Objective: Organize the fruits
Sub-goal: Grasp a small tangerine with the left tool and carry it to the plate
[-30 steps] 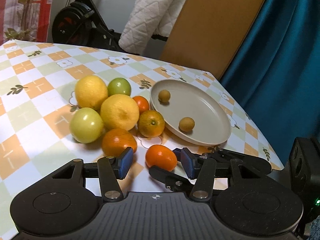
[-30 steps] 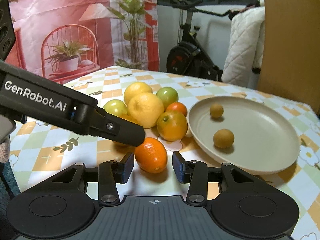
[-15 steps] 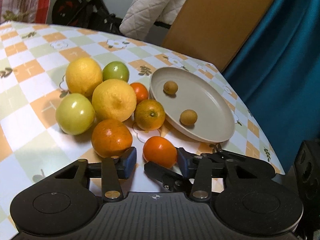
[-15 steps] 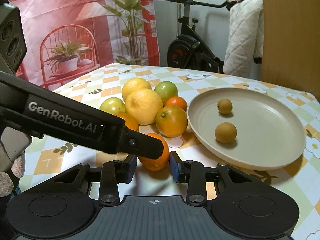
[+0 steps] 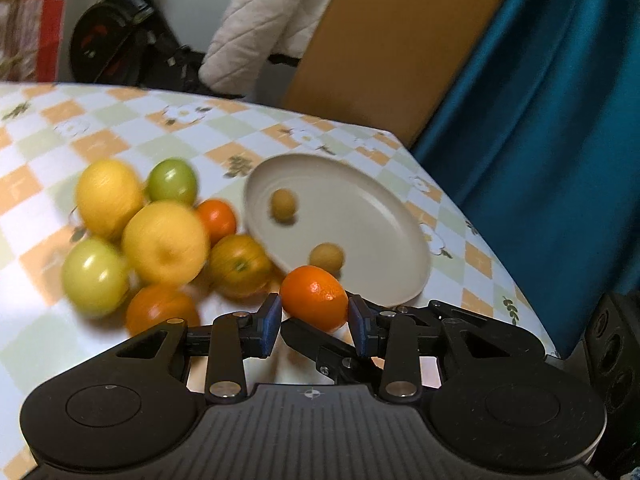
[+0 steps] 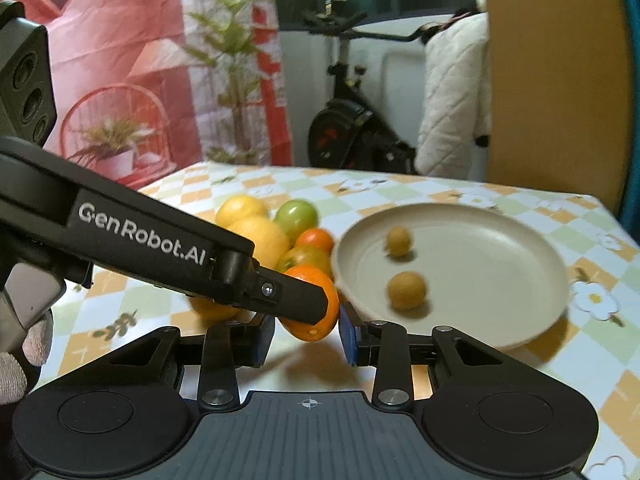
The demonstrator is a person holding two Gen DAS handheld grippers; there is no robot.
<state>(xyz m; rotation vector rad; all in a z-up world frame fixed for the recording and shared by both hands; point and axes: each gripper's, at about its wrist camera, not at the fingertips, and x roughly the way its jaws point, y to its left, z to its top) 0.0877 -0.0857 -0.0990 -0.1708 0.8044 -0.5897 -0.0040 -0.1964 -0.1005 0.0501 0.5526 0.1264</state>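
Observation:
My left gripper (image 5: 313,318) is shut on a small orange (image 5: 313,303) and holds it above the table, just in front of the beige plate (image 5: 372,208). In the right wrist view the same orange (image 6: 316,320) sits between the pads of my right gripper (image 6: 306,334), and the left gripper's finger (image 6: 292,300) crosses in front of it. Whether the right pads touch the orange I cannot tell. The plate (image 6: 500,248) holds two small brown fruits (image 6: 406,290). A pile of lemons, green fruits and oranges (image 5: 164,236) lies left of the plate.
The table has a checked cloth (image 5: 40,168); its right edge runs close behind the plate, with a teal curtain (image 5: 560,100) beyond. A brown board (image 5: 380,40), a white quilted cloth and an exercise bike (image 6: 352,128) stand behind the table.
The left gripper closed on the small orange and lifted it off the table toward the plate. The right gripper stayed around the same orange and rose with it.

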